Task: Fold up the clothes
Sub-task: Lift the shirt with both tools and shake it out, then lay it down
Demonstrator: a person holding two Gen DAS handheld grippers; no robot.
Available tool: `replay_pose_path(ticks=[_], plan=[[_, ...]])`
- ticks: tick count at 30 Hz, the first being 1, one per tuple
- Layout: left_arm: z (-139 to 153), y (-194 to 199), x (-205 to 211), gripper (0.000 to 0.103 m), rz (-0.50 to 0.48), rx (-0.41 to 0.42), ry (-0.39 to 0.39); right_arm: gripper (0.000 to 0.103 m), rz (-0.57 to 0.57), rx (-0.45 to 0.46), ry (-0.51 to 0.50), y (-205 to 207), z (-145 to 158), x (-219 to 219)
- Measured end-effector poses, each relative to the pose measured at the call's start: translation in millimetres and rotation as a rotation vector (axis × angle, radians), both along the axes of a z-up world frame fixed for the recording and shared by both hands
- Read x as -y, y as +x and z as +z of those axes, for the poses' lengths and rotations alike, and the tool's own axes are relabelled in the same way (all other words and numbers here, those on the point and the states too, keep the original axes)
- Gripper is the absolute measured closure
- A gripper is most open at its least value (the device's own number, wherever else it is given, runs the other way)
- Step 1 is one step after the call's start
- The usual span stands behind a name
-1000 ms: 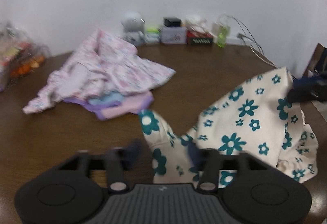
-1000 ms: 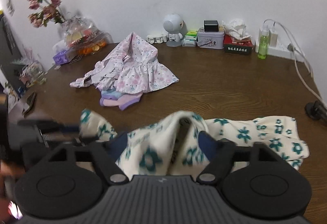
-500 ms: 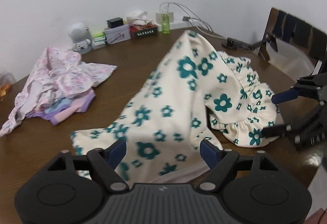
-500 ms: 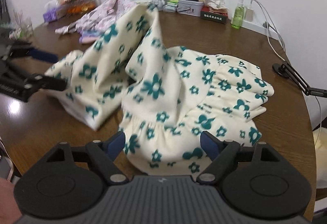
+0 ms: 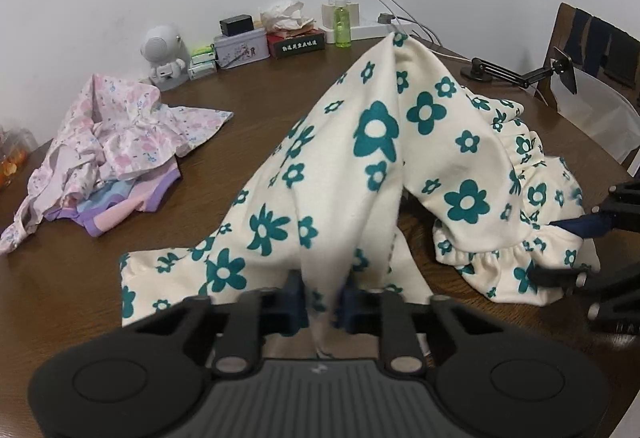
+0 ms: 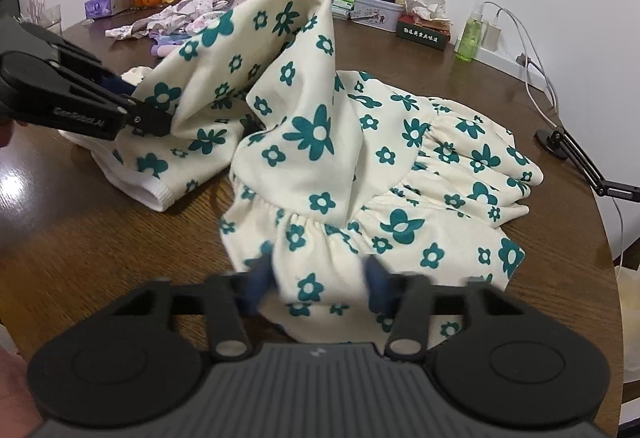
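So my left hand-held gripper pinches the cream teal-flowered cotton dress; my right hand-held gripper straddles its ruffled hem, jaws apart, over the brown wooden worktop.

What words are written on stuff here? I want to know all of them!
"GenRobot.AI", faint, on the side of the black left gripper.
White Chinese characters on the dark rectangular box under the crumpled tissue: too small to read.
Pictures, perhaps lettering, on the grey tin box: too blurred to read.
Nothing else readable.
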State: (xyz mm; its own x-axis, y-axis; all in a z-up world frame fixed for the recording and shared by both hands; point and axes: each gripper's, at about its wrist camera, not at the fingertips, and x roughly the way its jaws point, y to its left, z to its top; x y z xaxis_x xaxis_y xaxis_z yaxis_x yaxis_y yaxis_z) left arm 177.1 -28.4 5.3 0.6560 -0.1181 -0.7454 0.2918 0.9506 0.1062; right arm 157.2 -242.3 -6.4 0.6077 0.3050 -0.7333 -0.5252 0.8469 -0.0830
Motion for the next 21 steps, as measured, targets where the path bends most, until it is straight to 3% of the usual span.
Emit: replay_pose_path(ticks=[3, 5, 12, 21], plan=[[1, -2, -4, 0.101, -0.017, 0.003, 0.002, 0.09, -0.008, -0.002, 0.021, 2, 2, 6], [4, -4, -7, 0.102, -0.019, 0.013, 0.002, 0.097, -0.014, -0.004, 0.035, 3, 4, 10], [37, -17, -22, 0.103, -0.016, 0.12, 0.072, 0.099, -0.119, 0.104, 0.061, 10, 39, 40], [113, -37, -42, 0.103, -0.005, 0.306, 0.202, 0.099, -0.17, 0.356, 0.049, -3, 126, 54]])
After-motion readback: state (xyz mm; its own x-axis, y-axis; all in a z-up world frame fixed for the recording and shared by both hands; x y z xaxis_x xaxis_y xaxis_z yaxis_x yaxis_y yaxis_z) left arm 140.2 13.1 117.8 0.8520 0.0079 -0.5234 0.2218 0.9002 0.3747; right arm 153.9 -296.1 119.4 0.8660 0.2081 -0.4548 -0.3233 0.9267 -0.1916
